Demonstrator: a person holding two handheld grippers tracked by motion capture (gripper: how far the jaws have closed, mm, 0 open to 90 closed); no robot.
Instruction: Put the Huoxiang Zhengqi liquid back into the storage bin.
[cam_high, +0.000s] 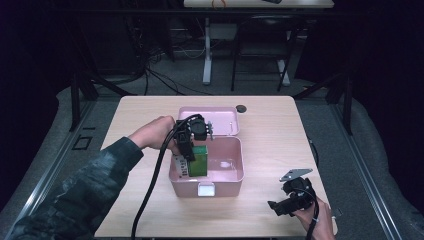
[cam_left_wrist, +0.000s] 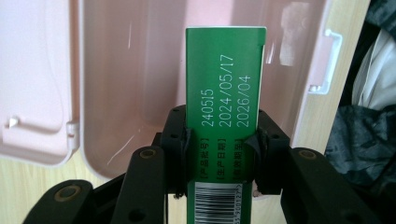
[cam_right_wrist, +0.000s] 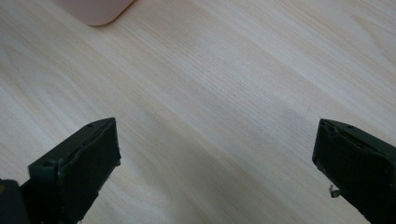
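Green carton (cam_left_wrist: 226, 93) clamped upright by the left gripper (cam_high: 191, 142) over the open pink box (cam_high: 225, 176) at mid-table, right gripper (cam_high: 290, 201) held spread wide, empty, near right.

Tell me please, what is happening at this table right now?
A person works with two hand-held grippers. The left gripper is shut on a green carton and holds it upright over the left part of an open pink box, whose lid lies folded back. The right gripper is open and empty, low over the wooden table near its front right corner.
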